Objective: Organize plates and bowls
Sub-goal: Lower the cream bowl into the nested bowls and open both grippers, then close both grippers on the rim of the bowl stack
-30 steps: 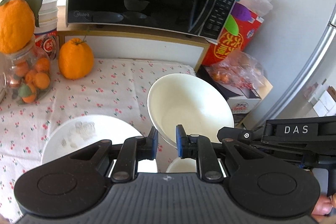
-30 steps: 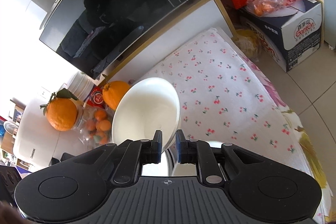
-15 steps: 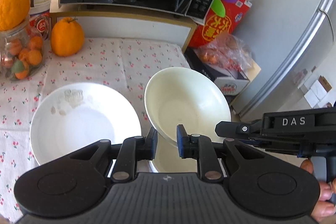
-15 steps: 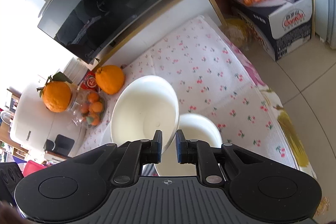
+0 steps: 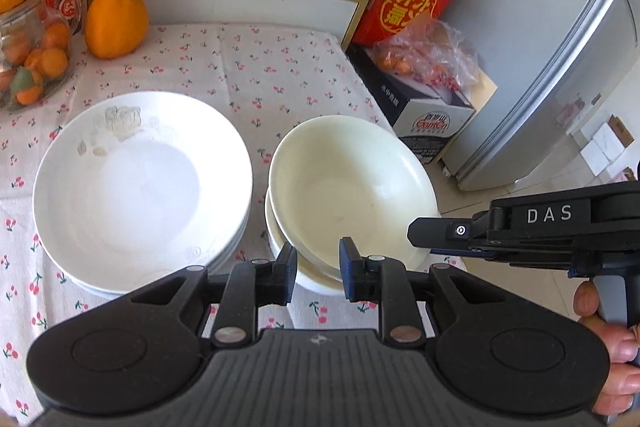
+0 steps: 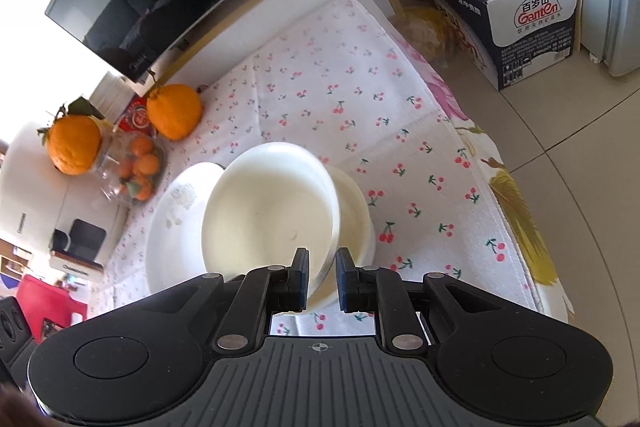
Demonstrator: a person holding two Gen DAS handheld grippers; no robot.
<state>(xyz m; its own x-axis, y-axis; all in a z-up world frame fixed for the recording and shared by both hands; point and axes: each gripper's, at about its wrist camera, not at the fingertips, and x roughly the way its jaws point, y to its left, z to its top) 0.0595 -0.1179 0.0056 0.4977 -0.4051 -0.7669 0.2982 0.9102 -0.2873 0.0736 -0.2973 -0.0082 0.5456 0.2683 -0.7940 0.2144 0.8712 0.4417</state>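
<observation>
Left wrist view: the left tool (image 5: 318, 269), jaws just eased slightly apart, straddles the near rim of the tilted cream bowl (image 5: 352, 183) atop the bowl stack (image 5: 320, 277), right of the plates (image 5: 140, 187) on the worktop (image 5: 260, 67). Right wrist view: the right tool (image 6: 322, 277), nearly closed, pinches the same bowl's (image 6: 272, 215) rim.
</observation>
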